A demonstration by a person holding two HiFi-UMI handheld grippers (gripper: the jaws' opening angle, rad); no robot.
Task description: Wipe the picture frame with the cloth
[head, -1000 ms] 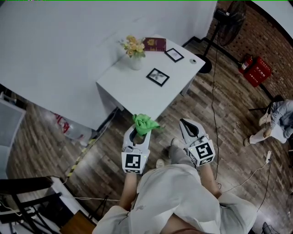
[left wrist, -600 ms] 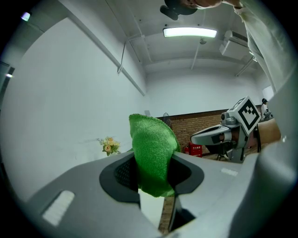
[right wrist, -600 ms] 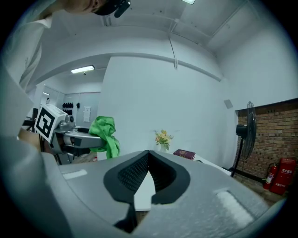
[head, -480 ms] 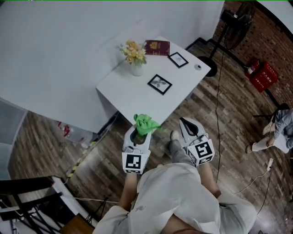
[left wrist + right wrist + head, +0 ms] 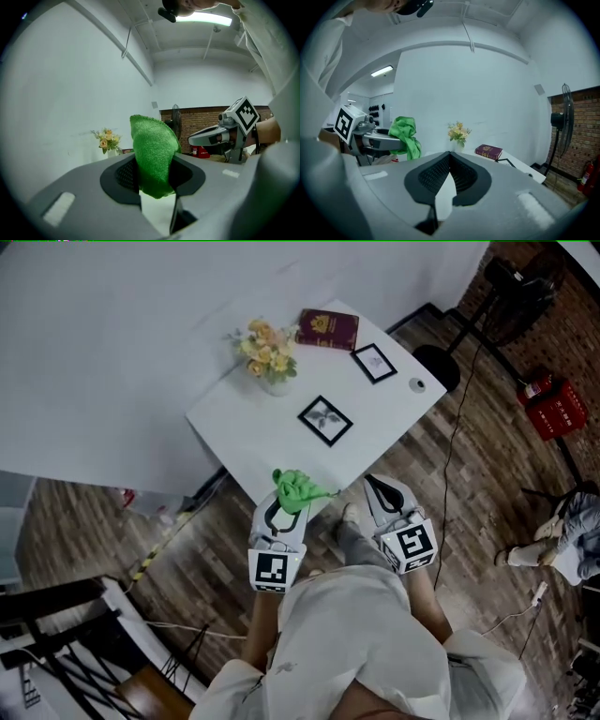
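Observation:
A green cloth (image 5: 298, 489) is pinched in my left gripper (image 5: 286, 503), which hangs just short of the white table's (image 5: 272, 427) near edge. From the left gripper view the cloth (image 5: 153, 154) bulges up between the jaws. My right gripper (image 5: 379, 488) is beside it, shut with nothing in it, jaws touching (image 5: 449, 157). Two black picture frames lie flat on the table: a nearer one (image 5: 325, 419) in the middle and a farther one (image 5: 374, 363) toward the right. The right gripper view shows the left gripper with the cloth (image 5: 406, 133).
A vase of flowers (image 5: 262, 351) and a dark red book (image 5: 328, 329) stand at the table's back. A small round object (image 5: 417, 384) sits at its right corner. A fan stand (image 5: 441, 362), cables and a red box (image 5: 561, 404) are on the wooden floor to the right.
The view has closed in on the table: both grippers now sit at its near edge. The cloth stays held in the left gripper.

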